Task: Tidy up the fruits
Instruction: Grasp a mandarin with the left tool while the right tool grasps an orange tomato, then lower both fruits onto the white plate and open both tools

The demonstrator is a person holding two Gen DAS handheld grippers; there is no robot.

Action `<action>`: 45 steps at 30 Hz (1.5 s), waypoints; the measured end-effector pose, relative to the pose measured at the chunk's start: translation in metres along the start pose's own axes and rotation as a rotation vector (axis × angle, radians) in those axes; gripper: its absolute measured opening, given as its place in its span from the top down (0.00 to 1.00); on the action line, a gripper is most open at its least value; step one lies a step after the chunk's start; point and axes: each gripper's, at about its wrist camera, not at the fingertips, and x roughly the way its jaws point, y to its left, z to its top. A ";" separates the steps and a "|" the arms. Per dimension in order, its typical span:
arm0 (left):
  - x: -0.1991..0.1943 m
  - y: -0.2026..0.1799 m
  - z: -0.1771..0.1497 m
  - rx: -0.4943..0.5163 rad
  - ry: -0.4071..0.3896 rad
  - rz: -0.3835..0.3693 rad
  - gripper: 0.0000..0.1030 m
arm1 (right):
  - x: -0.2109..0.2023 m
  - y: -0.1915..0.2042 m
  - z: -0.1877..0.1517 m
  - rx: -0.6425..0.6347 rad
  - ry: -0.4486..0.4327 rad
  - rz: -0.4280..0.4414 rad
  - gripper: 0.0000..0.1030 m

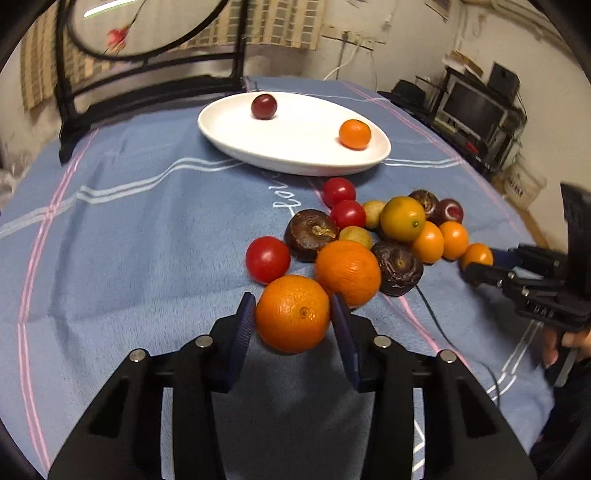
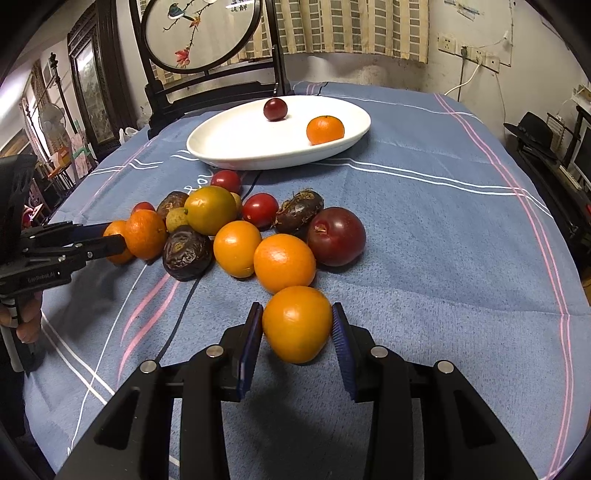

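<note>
Left gripper [image 1: 293, 325] low over the table [image 1: 129, 240], blue fingers [image 1: 242, 328] pressed against both sides of a rough-skinned orange [image 1: 292, 314], clamped on it at the near edge of the fruit heap. Right gripper [image 2: 297, 332] likewise closed on a smooth orange fruit [image 2: 297, 324], fingers [image 2: 341, 339] touching its flanks, at the near end of the pile from that side. Between the two, a loose cluster on the blue striped tablecloth [image 2: 443, 229]: a second rough orange [image 1: 348, 272] just behind the held one, red tomatoes [image 1: 267, 259], wrinkled dark passion fruits [image 1: 311, 233], a yellow-green citrus [image 1: 402, 218], small pale green fruits [image 1: 355, 236], a dark red plum [image 2: 336, 236] at the right edge of the pile. Farther back, well apart from the heap, a white oval plate [image 1: 295, 155] carrying only a small dark red plum [image 1: 264, 106] near its far rim and a small mandarin [image 1: 354, 134] toward its right side, the two apart from each other. Thin black cable [image 2: 177, 325] running across the cloth under the fruit. Behind the table, a dark wooden stand with a round bird painting [image 2: 199, 33].
</note>
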 end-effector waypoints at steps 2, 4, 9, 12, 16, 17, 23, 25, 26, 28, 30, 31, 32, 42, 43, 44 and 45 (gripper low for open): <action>-0.002 0.000 -0.001 -0.001 0.007 -0.006 0.59 | -0.001 0.000 0.000 0.000 -0.002 0.002 0.62; -0.003 0.000 -0.003 0.010 0.010 -0.002 0.59 | -0.001 0.000 0.000 0.001 -0.001 0.002 0.62; 0.002 -0.010 -0.008 0.073 0.034 0.046 0.58 | -0.001 0.000 -0.001 0.001 -0.002 0.002 0.62; 0.013 -0.014 -0.010 0.096 0.047 0.084 0.58 | -0.001 0.001 -0.001 -0.002 -0.001 0.000 0.62; 0.014 -0.008 -0.007 0.057 0.045 0.083 0.60 | -0.001 0.001 0.000 -0.002 0.001 -0.004 0.64; 0.012 -0.008 -0.007 0.056 0.040 0.097 0.60 | -0.002 0.000 0.000 0.000 0.000 -0.003 0.64; -0.012 -0.007 0.001 0.071 -0.034 0.111 0.60 | -0.030 0.007 0.017 -0.015 -0.084 0.025 0.64; -0.023 -0.006 0.009 0.065 -0.065 0.110 0.60 | -0.041 0.013 0.031 -0.042 -0.132 0.036 0.64; -0.029 -0.006 0.017 0.057 -0.087 0.106 0.60 | -0.044 0.016 0.039 -0.054 -0.152 0.034 0.64; -0.032 -0.006 0.030 0.046 -0.106 0.104 0.60 | -0.044 0.023 0.058 -0.071 -0.178 0.036 0.64; -0.030 -0.009 0.049 0.031 -0.124 0.104 0.60 | -0.038 0.028 0.077 -0.073 -0.190 0.047 0.64; -0.027 -0.010 0.057 0.026 -0.129 0.100 0.60 | -0.032 0.031 0.086 -0.075 -0.192 0.046 0.64; -0.023 -0.010 0.067 0.015 -0.131 0.089 0.60 | -0.020 0.033 0.098 -0.068 -0.192 0.036 0.64; 0.051 -0.008 0.125 -0.056 -0.042 0.112 0.60 | 0.060 0.028 0.136 0.010 -0.074 0.023 0.63; 0.057 -0.007 0.129 -0.067 -0.038 0.118 0.60 | 0.065 0.025 0.136 0.022 -0.067 0.030 0.64; 0.061 -0.006 0.131 -0.074 -0.035 0.120 0.60 | 0.068 0.021 0.137 0.034 -0.070 0.044 0.63; 0.066 -0.005 0.133 -0.081 -0.029 0.119 0.60 | 0.068 0.020 0.138 0.034 -0.072 0.047 0.63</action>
